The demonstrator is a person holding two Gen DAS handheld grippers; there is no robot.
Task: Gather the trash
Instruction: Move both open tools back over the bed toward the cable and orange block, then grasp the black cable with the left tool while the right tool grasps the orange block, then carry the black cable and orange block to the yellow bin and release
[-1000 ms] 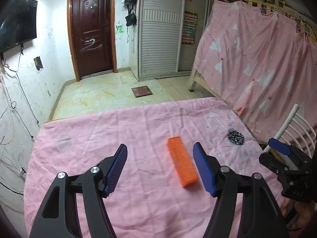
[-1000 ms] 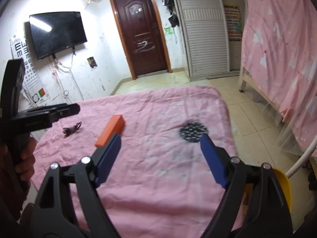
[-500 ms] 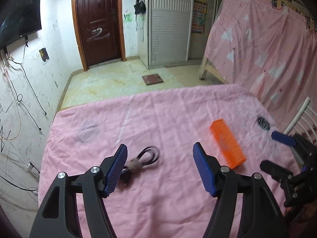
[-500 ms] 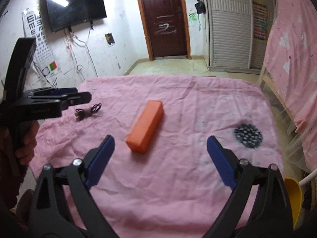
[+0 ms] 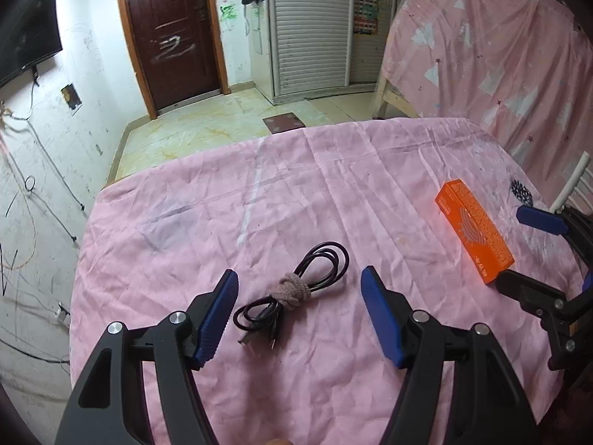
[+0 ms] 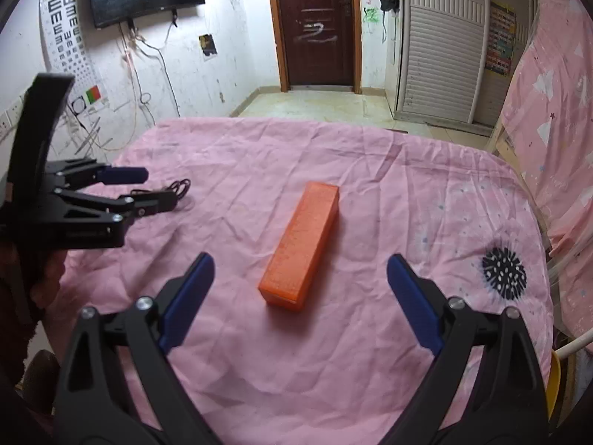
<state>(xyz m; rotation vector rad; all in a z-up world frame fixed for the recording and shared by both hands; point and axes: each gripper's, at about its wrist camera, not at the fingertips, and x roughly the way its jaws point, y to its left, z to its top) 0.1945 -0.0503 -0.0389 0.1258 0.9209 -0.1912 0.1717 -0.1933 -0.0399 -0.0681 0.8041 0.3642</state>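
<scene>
1. Both grippers have swung over the last second. My left gripper (image 5: 298,311) is spread wide and holding nothing, and it now frames the coiled black cable (image 5: 296,291); a second ago it framed the orange box (image 5: 474,233). The cable sits between the blue pads, just ahead of them, not touched.

2. My right gripper (image 6: 300,296) is likewise wide open and empty. It has turned so that the orange box (image 6: 302,244) lies centred between its fingers, near end towards me, long axis running away. A second ago the box was off by its left finger.

3. I read that as each gripper now lined up on its own piece of trash. Nothing is picked up yet, so collecting is at the approach stage.

4. Cable and box both lie flat on the pink cloth over the desk (image 6: 370,170), the cable at the left side, the box right of it and well apart.

5. Further right on the cloth is a black spotted patch (image 6: 504,274).

6. Beyond the desk are the bare floor and the dark door (image 6: 315,26). I see no bin on the desk.
</scene>
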